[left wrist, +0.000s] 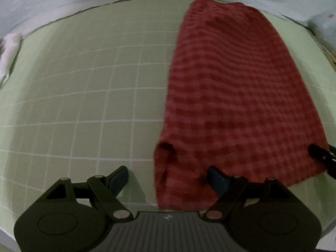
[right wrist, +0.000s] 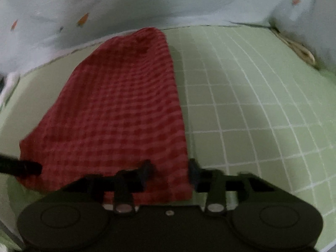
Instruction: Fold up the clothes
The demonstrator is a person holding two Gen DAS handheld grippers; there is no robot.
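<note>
**Both grippers at the near end of a half-folded red cloth**

A red checked cloth [left wrist: 237, 96] lies as a long folded strip on a green gridded mat [left wrist: 84, 96], running from the near edge toward the pale backdrop [right wrist: 147, 4] at the far side. The left gripper [left wrist: 168, 178] hangs over the strip's near left corner with its fingers [left wrist: 118, 179] wide apart: one sits on bare mat, the other just over the cloth's edge, and nothing is clamped. The right gripper [right wrist: 171, 172] straddles the near right corner; its fingers [right wrist: 147, 171] stand partly apart with the hem between them, and the blur makes it impossible to tell whether the pads press the fabric.

The risk lies in the uneven start. The left corner shows a loose, open pocket where the layers part, so a closing pinch may catch only the top layer and let the lower one drag or slip out as the end is lifted. If the right side has no firm hold while the left lifts, the strip would likely skew and the next fold land crooked. Pinching too close to the mat could also snag the mat itself.
</note>
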